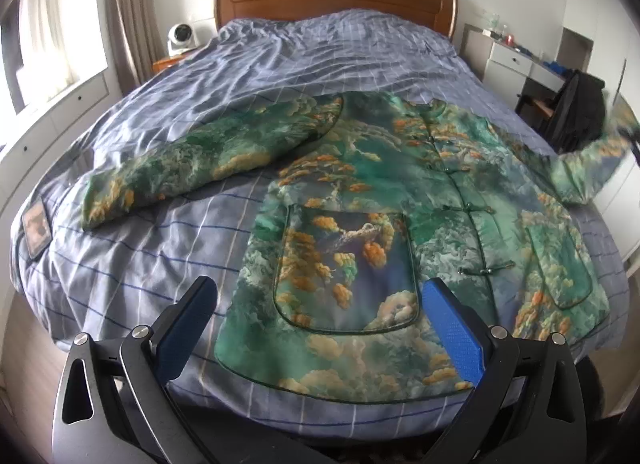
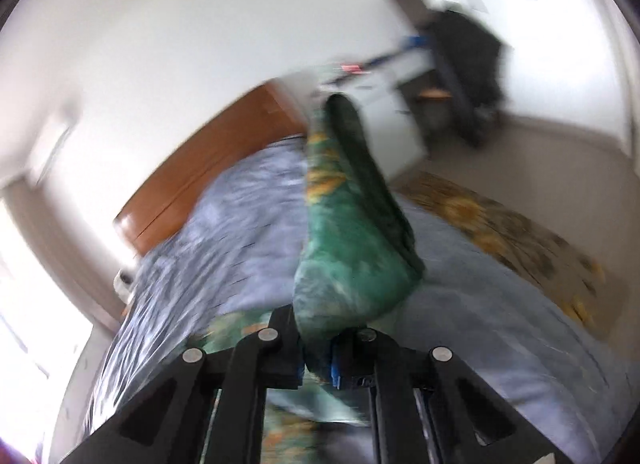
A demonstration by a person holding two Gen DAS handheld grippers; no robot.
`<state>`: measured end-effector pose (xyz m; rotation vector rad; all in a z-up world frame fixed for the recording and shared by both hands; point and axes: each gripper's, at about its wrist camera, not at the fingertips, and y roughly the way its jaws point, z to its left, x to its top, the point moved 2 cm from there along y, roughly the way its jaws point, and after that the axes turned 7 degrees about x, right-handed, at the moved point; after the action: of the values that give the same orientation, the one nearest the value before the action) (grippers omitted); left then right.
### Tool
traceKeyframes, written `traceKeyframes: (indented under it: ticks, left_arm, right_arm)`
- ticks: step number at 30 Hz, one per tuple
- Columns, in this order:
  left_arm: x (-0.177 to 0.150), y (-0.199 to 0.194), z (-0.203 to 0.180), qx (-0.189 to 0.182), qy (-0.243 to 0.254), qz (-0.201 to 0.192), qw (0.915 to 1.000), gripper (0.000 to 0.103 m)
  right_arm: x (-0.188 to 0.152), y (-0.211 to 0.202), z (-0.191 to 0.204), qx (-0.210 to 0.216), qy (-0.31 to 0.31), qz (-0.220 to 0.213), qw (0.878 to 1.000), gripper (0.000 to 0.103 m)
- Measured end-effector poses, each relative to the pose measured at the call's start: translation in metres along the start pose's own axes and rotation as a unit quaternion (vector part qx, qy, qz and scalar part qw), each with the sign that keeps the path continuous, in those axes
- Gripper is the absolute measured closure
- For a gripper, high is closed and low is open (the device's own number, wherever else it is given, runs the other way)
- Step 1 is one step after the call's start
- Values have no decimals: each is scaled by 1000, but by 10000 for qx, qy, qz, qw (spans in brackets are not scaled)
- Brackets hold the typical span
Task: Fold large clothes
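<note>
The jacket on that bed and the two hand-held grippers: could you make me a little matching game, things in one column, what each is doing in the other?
Things:
1. left hand-held gripper
2. right hand-held gripper
3. jacket's left-side sleeve
4. jacket's front pocket

States:
A. lifted off the bed, clamped on a sleeve
B. lying flat on the checked blue duvet
C. open, hovering over the hem, holding nothing
D. facing up, with orange and green clouds

Pairs: 1-C, 2-A, 3-B, 4-D

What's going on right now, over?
Left gripper open above jacket hem. Right gripper shut on sleeve, lifted. Nothing in the way on bed.
</note>
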<state>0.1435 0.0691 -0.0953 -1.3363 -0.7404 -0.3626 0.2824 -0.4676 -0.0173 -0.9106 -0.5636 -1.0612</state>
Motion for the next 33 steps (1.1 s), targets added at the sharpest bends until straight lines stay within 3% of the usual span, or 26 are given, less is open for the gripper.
traceKeyframes:
  ticks: [6,11,15,20,22,25,26,29,33]
  left_arm:
    - [-4,-2,20,145,-167,-44,9997,1]
    - [-10,3,44,255,-431,67,9987,1]
    - [-9,11,49,331,-421,106,9985,1]
    - [6,29,38,135,-198,182,9995,1]
    - [22,40,24,-8,-8,179,9998,1]
    - [48,54,0,-349,226,192,9990,1]
    - [62,62,-13,-630,311,199,9973,1]
    - [95,83,-47,-1250,499,269,9905,1]
    - [138,133,-108,-2108,658,728,9726,1]
  right_arm:
    - [-37,78,108,643,-718,713,9928,95]
    - [-107,146,167,735,-1293,1480,9777,95]
    - [-172,190,193,549,-2021,2091,9552,95]
    - [-231,211,192,323,-2408,2602,9345,89]
    - [-242,214,183,294,-2375,2807,9295,81]
    - [-259,203,189,453,-2416,2916,9244,52]
    - [-260,198,189,536,-2441,2922,9231,43]
    - [-257,173,192,815,-2383,2943,9219,41]
    - [-239,125,184,1027,-2225,2751,9297,41]
